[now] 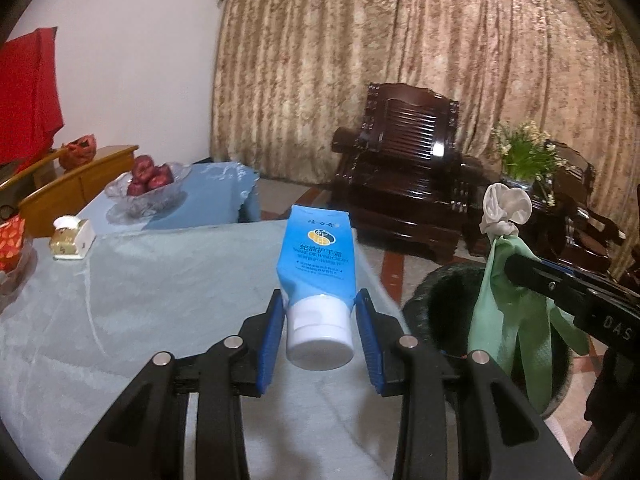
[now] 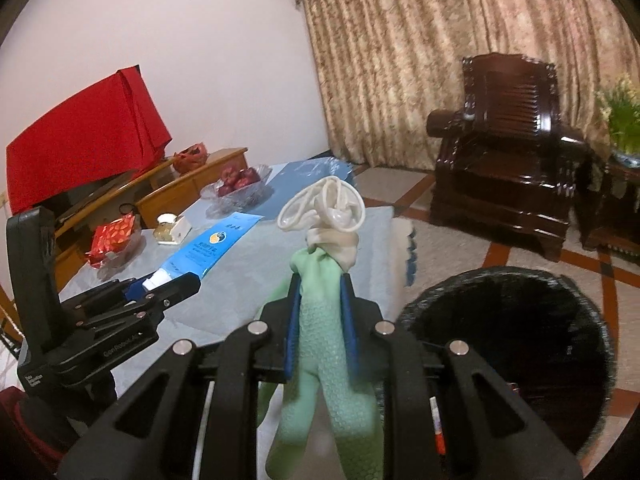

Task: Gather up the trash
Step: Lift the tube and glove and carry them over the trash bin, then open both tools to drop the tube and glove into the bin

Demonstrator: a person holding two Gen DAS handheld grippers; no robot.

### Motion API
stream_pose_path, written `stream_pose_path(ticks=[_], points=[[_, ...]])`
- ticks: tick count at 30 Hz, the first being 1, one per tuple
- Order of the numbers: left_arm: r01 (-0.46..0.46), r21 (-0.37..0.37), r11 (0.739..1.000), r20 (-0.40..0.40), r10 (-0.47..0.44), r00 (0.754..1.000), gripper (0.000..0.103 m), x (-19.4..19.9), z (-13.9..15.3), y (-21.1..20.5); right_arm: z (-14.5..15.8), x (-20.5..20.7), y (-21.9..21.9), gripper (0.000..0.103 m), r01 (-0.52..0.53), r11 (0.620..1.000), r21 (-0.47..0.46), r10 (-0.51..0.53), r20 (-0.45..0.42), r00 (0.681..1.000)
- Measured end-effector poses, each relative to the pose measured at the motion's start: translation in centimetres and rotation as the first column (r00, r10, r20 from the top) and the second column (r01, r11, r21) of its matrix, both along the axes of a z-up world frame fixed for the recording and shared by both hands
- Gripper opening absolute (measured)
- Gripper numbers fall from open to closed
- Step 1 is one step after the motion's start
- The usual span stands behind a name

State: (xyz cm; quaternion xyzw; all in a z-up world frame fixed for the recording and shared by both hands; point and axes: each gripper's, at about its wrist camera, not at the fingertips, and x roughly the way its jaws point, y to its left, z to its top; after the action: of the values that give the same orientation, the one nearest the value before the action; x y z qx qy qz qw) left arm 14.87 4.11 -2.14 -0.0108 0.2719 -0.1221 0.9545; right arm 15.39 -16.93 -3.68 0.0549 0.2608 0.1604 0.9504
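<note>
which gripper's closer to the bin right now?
Right. The right gripper, shut on the green glove, is right beside the bin, at its rim. The left gripper, holding the blue tube, is farther off, over the table.

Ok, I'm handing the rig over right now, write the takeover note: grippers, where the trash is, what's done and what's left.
Left gripper: shut on the blue hand-cream tube with white cap, held above the pale blue tablecloth.
Right gripper: shut on the green textured rubber glove with white cuff, beside the black bin.
Done: both items lifted off the table.
Left: drop both into the bin.
</note>
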Motion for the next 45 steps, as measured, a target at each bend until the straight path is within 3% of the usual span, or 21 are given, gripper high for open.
stream_pose_path(ticks=[14,25,45], points=[[0.203,-0.015,0.979,0.039,-0.202,0.979,0.036,1.1,0.8,-10.2,0.5,-2.1,-8.9,0.017,0.177,0.983,-0.046,-0.176,0.036,0.984],[0.31,-0.016,0.951,0.004,-0.31,0.951,0.036,3.6,-1.5,-17.9,-2.6,-1.1,-15.1,0.017,0.294,0.954,-0.068,-0.295,-0.014,0.955],[0.364,0.011,0.931,-0.079,-0.362,0.929,0.036,5.9,-6.1,-22.4,-7.8,1.4,-19.5,0.018,0.348,0.936,-0.059,-0.353,-0.122,0.928]])
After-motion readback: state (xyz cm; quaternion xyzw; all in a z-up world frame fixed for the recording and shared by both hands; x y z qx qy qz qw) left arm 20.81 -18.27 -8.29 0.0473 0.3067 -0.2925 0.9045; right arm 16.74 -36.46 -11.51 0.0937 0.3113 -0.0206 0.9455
